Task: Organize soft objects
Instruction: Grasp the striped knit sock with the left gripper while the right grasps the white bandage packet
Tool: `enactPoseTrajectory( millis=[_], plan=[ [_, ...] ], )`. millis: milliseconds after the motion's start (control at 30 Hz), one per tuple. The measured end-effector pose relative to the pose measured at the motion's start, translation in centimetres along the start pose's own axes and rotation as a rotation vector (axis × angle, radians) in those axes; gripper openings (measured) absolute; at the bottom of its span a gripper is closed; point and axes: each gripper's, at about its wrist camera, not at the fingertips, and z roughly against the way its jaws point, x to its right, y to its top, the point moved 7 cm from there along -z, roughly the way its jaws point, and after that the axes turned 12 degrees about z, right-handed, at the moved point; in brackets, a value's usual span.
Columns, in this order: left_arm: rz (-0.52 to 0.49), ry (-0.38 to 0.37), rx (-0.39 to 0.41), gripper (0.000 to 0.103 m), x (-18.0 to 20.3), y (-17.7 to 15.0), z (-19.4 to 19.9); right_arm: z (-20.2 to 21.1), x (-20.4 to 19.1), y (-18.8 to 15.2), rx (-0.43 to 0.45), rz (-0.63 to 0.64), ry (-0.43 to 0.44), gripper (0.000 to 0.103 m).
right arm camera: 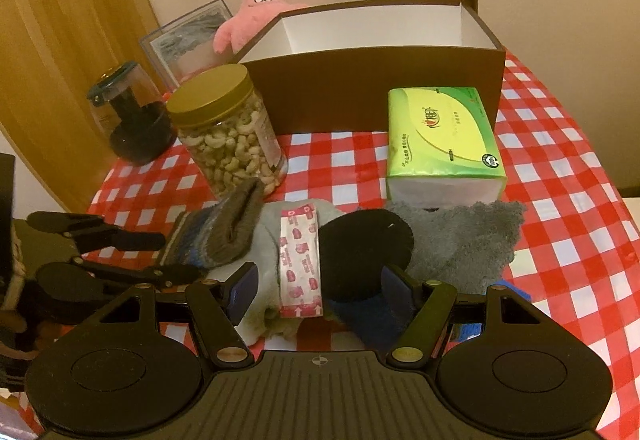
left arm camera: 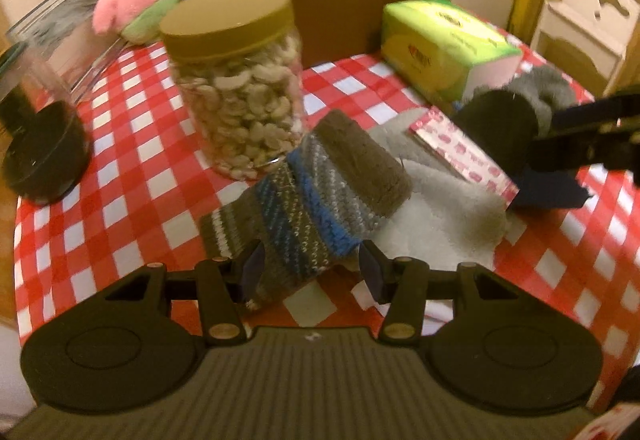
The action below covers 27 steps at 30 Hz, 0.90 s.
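Knitted brown wool with blue and grey stripes: the sock [left arm camera: 308,196] lies directly ahead of your left gripper [left arm camera: 312,272], its near end between the half-open jaws, though whether the pads press it you cannot tell from here. Its long axis runs away from you toward the cashew jar [left arm camera: 236,80], cuff end raised over a pale fleece cloth [left arm camera: 448,208]. Your left hand is the nearer one for this sock. Your right gripper [right arm camera: 320,292] stands wide apart, straddling a pink-printed packet [right arm camera: 300,260] and a black round pad [right arm camera: 368,252] without closing on either. The right wrist view shows what the left does not: the brown box [right arm camera: 380,88] open and white-lined behind the green tissue pack [right arm camera: 440,136], a grey fluffy cloth [right arm camera: 464,236] at right, and the pink star plush [right arm camera: 256,12] behind the box on the red-checked bench [right arm camera: 560,240].
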Motion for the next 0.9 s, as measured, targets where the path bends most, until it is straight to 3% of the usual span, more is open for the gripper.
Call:
enactPoseTrajectory(
  millis=[333,500,567,900],
  plan=[
    [-0.109,0.008,0.01,0.047,0.5,0.0,-2.6,-0.9,0.2,0.4,0.0,0.005,-0.006,0.069],
    [-0.086,-0.054,0.015,0.016,-0.1,0.2,-2.5,-1.6,-0.8,1.2,0.01,0.074,-0.007,0.065],
    [-0.061,-0.086,0.015,0.012,-0.4,0.2,-2.2,-2.1,-1.2,1.6,0.011,0.109,-0.008,0.06],
    [0.07,-0.098,0.048,0.014,-3.2,1.0,-0.7,-6.1,-2.6,2.3,-0.029,0.23,-0.028,0.049]
  ],
)
